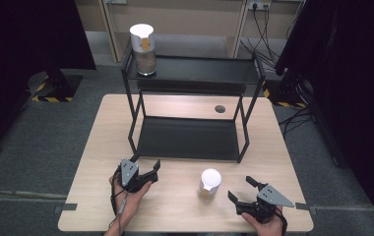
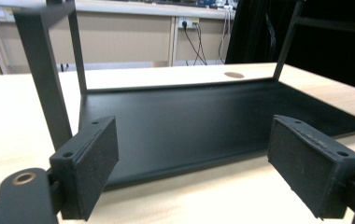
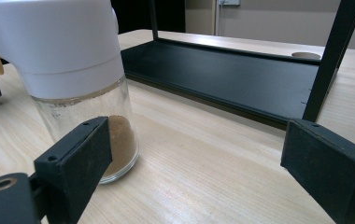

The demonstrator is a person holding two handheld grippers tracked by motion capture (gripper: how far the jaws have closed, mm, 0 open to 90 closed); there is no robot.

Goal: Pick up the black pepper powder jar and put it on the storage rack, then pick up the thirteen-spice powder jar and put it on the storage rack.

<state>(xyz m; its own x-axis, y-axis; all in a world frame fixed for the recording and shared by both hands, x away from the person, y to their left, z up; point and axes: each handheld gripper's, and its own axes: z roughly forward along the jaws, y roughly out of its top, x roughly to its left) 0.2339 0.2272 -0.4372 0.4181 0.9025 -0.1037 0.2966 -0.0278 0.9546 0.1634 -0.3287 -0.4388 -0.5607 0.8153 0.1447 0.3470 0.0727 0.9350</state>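
A glass jar with a white cap and brown powder stands on the wooden table near the front. In the right gripper view the jar looms at the left, just beyond the left jaw. My right gripper rests to the jar's right, open and empty. My left gripper is low at the front left corner of the black rack, open with nothing between its jaws. It faces the rack's lower shelf. A second, similar jar stands on the upper shelf's left end.
The two-tier rack takes up the table's middle and back, with thin black posts at its corners. A round cable hole lies in the tabletop behind the lower shelf. Dark curtains and stands flank the table.
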